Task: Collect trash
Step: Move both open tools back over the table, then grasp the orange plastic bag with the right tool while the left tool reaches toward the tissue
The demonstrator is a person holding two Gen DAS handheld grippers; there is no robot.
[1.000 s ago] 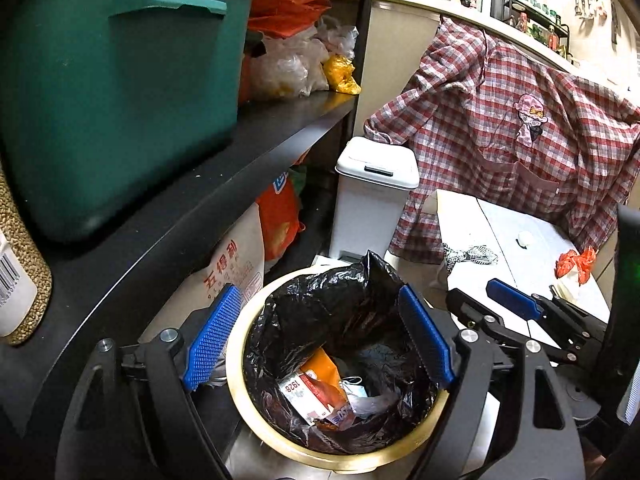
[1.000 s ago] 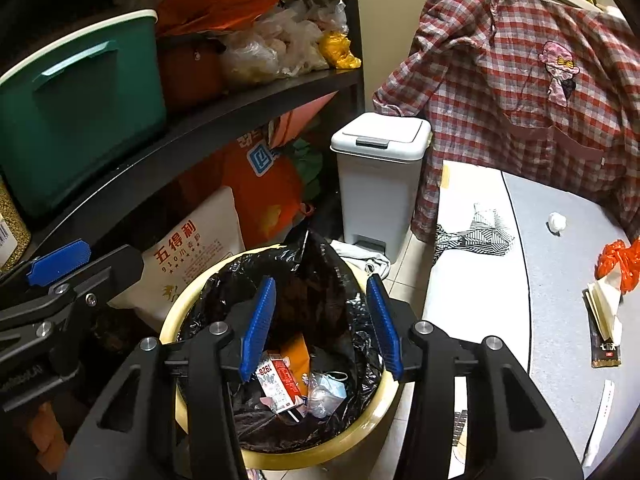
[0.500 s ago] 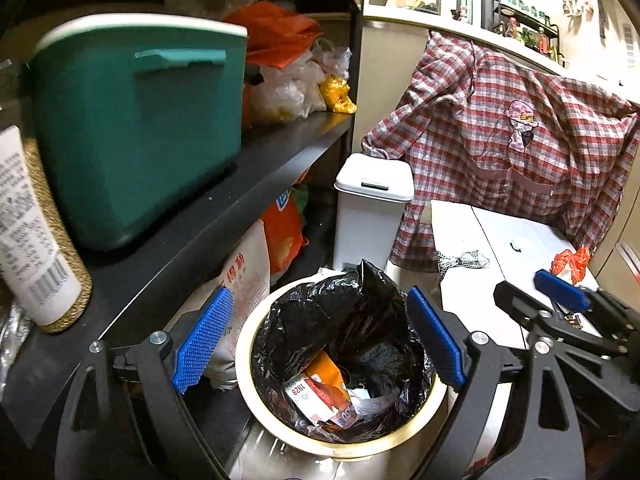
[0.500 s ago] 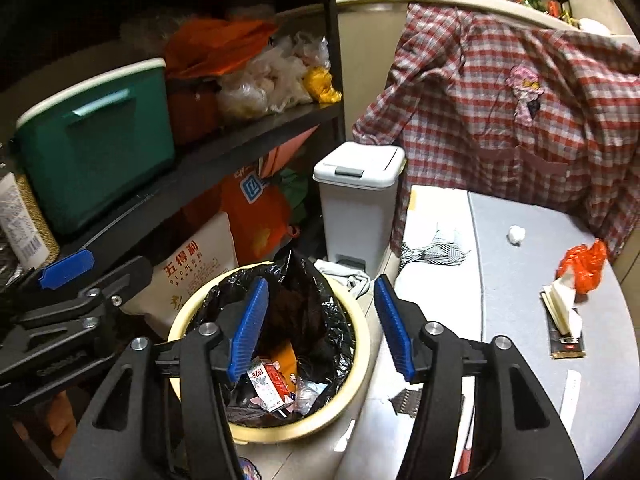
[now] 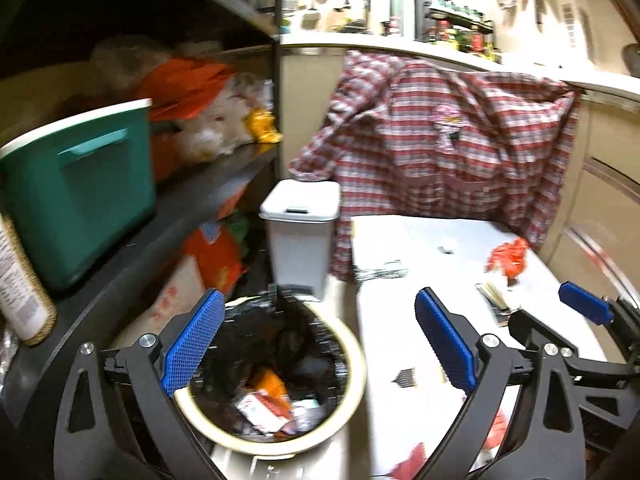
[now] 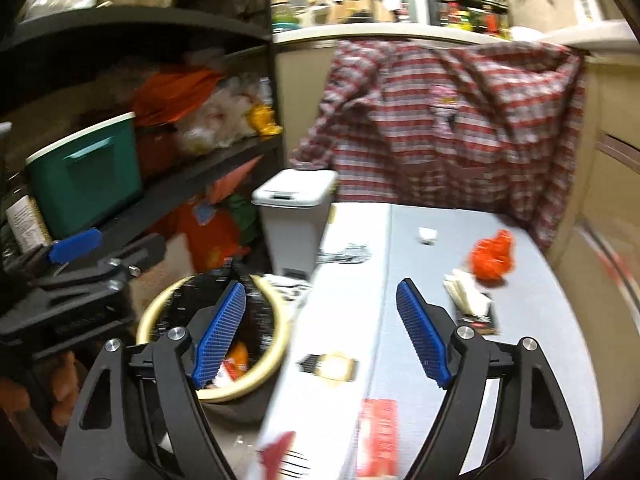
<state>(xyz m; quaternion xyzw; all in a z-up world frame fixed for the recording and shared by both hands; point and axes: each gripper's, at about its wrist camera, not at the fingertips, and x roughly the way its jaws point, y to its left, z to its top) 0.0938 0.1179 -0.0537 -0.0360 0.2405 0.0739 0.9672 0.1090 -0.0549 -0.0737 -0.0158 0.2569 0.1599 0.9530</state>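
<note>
Both grippers, left [image 5: 316, 344] and right [image 6: 320, 332], had just been opening, fingers released, empty, over bin [image 5: 352, 364]. Next: orange wrapper [image 6: 491, 255] near bench's [image 6: 540, 320] far right corner.

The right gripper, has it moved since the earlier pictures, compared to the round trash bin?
Yes. The right gripper has backed away from the round trash bin toward the table; the bin now sits off to its left. Its jaws have just been opening, with nothing between them.
</note>
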